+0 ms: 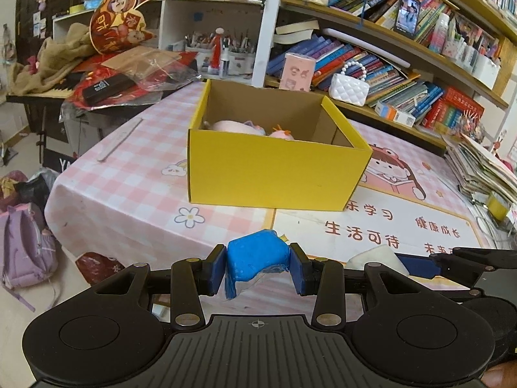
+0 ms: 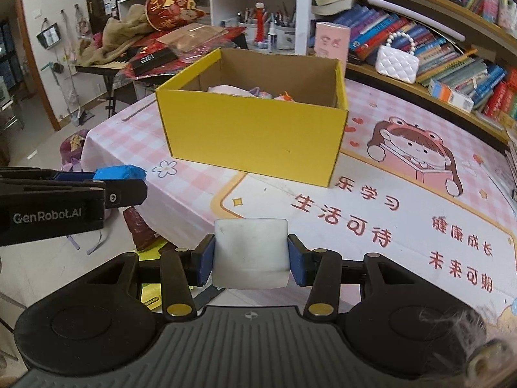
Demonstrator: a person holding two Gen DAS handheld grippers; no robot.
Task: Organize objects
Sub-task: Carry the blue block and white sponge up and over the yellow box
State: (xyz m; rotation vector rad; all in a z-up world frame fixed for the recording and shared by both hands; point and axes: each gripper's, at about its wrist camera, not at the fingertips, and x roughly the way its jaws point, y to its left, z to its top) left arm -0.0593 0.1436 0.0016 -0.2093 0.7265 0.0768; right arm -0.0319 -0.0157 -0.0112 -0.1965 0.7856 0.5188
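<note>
Table (image 2: pixel 404 194) under a pink checked cloth printed with a cartoon girl and red characters; cluttered room around it. Behind the table, wooden bookshelves (image 1: pixel 404 48) packed with leaning books, a white quilted purse (image 2: pixel 396 64) with a bead handle on the lower shelf, a pink carton (image 1: pixel 297 71) beside it. To the left, a white cubby shelf with pen holders (image 2: pixel 274 34), and a side table heaped with red paper, a brown cloth and a black box (image 1: pixel 106 88). Purple backpack (image 1: pixel 26 245) on the floor at the left. Open yellow cardboard box (image 1: pixel 274 171) stands mid-table, ahead of both grippers, nothing between them and it; pink soft toys (image 1: pixel 239 126) lie low inside. Left gripper (image 1: pixel 257 266) closed on a blue block (image 1: pixel 257 258), pads pressing both sides, held above the table's near edge. Right gripper (image 2: pixel 251 257) clamps a white block (image 2: pixel 250 252) likewise, just beside the left one, also short of the box.
</note>
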